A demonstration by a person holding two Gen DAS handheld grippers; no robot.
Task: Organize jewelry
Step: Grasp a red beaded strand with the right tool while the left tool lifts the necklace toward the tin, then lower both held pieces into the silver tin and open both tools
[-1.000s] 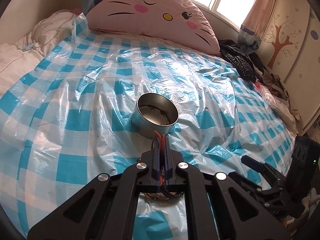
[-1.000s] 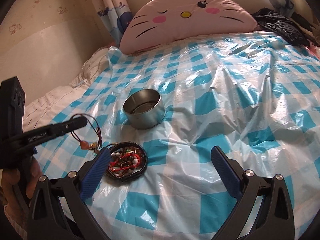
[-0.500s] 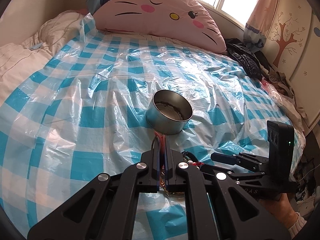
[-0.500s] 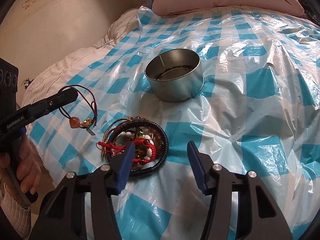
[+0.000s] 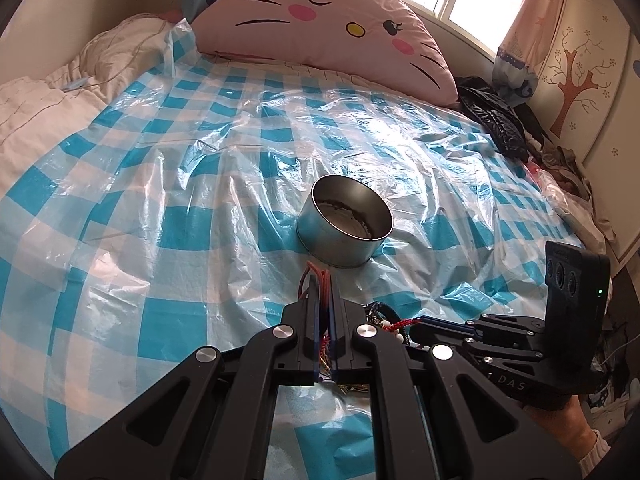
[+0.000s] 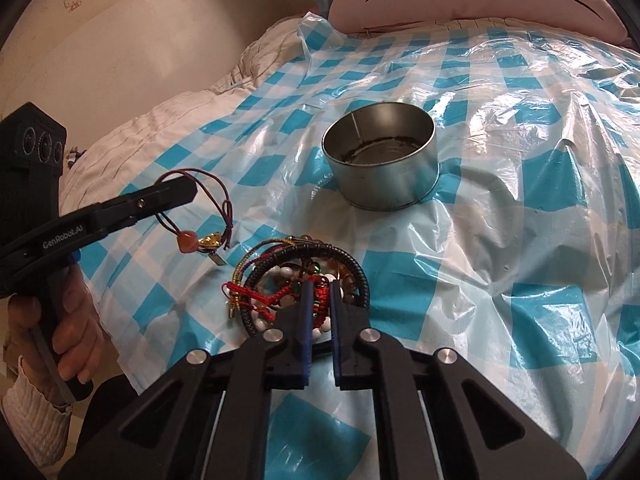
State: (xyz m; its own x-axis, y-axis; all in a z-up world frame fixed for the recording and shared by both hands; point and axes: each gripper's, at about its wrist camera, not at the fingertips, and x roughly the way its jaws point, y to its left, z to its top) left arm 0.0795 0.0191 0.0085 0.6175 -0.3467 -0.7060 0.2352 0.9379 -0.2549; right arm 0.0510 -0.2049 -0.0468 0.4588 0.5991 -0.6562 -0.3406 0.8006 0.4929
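Note:
A round metal tin [image 5: 345, 223] stands open on the checked plastic sheet; it also shows in the right wrist view [image 6: 382, 160]. My left gripper [image 5: 322, 280] is shut on a dark red cord necklace [image 6: 212, 196] with an orange and gold pendant [image 6: 200, 241], held above the sheet left of the tin. A pile of bracelets [image 6: 296, 280], with a black coil, white beads and red cord, lies in front of the tin. My right gripper [image 6: 319, 288] is down in the pile, its jaws closed on a red cord bracelet [image 6: 320, 300].
A pink cat-face pillow [image 5: 328, 24] lies at the head of the bed. White bedding [image 5: 48, 92] is bunched at the left. Dark clothes [image 5: 496, 116] are heaped at the right by a wardrobe [image 5: 580, 68].
My right gripper moved down into the bracelet pile and its jaws closed from wide open onto the red cord bracelet. My left gripper stayed shut on the necklace and shifted slightly left.

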